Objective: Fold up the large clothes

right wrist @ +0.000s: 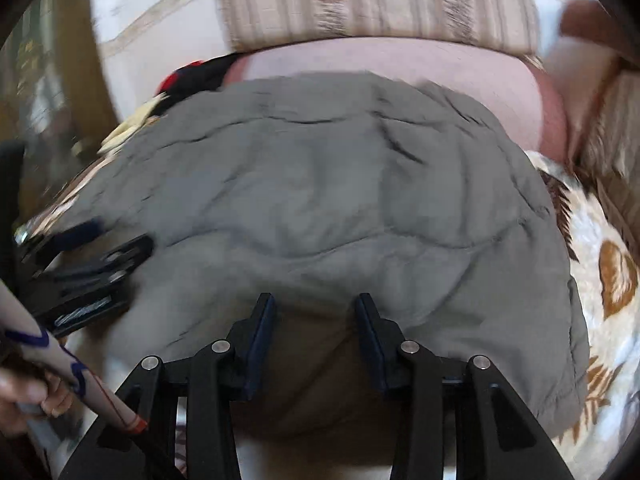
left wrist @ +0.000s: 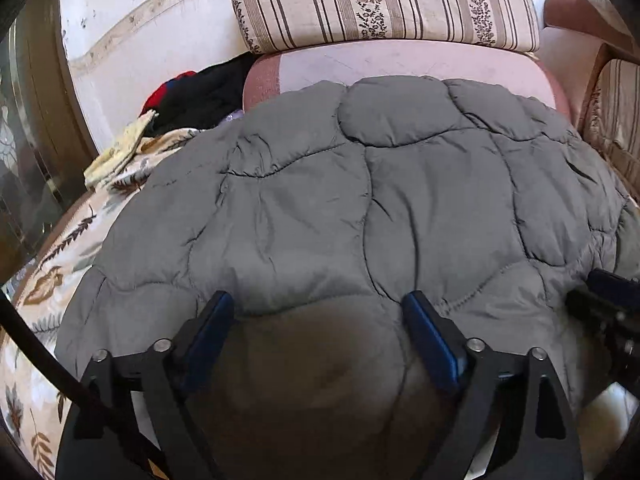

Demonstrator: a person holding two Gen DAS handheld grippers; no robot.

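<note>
A grey quilted jacket (left wrist: 360, 200) lies spread over a bed with a leaf-patterned cover (left wrist: 60, 264). My left gripper (left wrist: 320, 304) is open, its blue-padded fingers (left wrist: 428, 340) wide apart over the jacket's near edge, with grey fabric between them. The jacket also shows in the right wrist view (right wrist: 340, 200), which is blurred. My right gripper (right wrist: 316, 304) is open over the near edge, with fabric lying between its fingers. The left gripper appears at the left of the right wrist view (right wrist: 80, 264), and the right gripper at the right edge of the left wrist view (left wrist: 608, 300).
A striped floral cushion (left wrist: 384, 0) and a pink pillow (left wrist: 400, 68) lie behind the jacket. A pile of black, red and yellow clothes (left wrist: 188, 100) sits at the back left. A wooden-framed glass door (left wrist: 32, 140) stands at the left. A hand (right wrist: 24, 392) shows at lower left.
</note>
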